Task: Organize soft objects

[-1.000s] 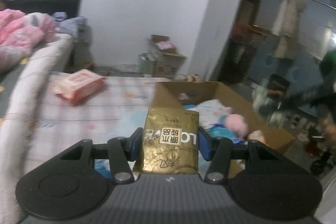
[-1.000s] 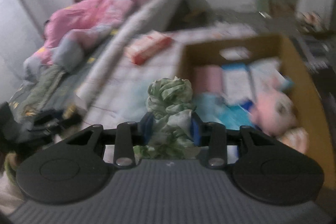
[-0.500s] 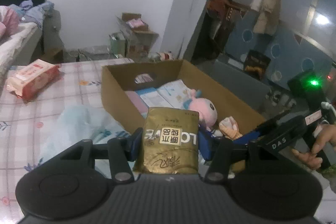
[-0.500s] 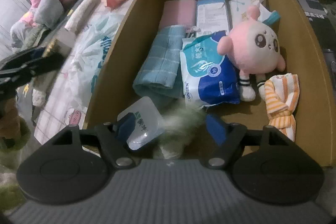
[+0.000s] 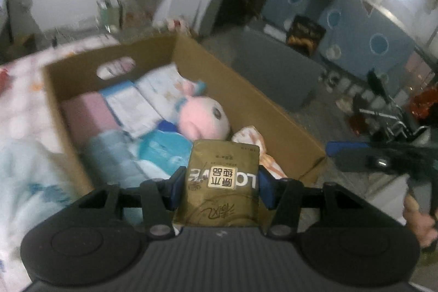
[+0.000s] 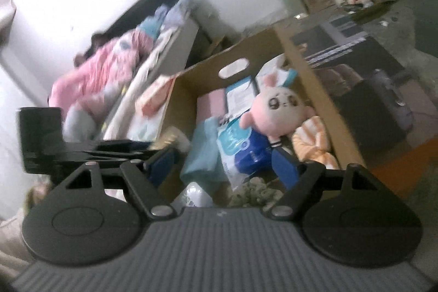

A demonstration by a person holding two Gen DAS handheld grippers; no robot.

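My left gripper (image 5: 220, 179) is shut on a gold tissue pack (image 5: 223, 182) and holds it above the near end of the cardboard box (image 5: 246, 89). My right gripper (image 6: 224, 163) is open and empty over the box's (image 6: 309, 67) near end. The green crumpled cloth (image 6: 254, 192) lies in the box just below it. The box holds a pink plush toy (image 6: 282, 108), a blue tissue pack (image 6: 241, 144), a teal towel (image 6: 205, 152), an orange striped cloth (image 6: 314, 138) and a pink pack (image 6: 212, 104).
The box stands on a checked sheet (image 5: 24, 81) beside a bed with pink bedding (image 6: 101, 73). A red-white wipes pack (image 6: 153, 96) lies left of the box. A pale plastic bag (image 5: 30, 177) lies at its left wall. The left gripper's body (image 6: 54, 144) shows at left.
My right gripper opened and let the green cloth drop into the box, then pulled back and up. My left gripper moved over the box with the gold pack held.
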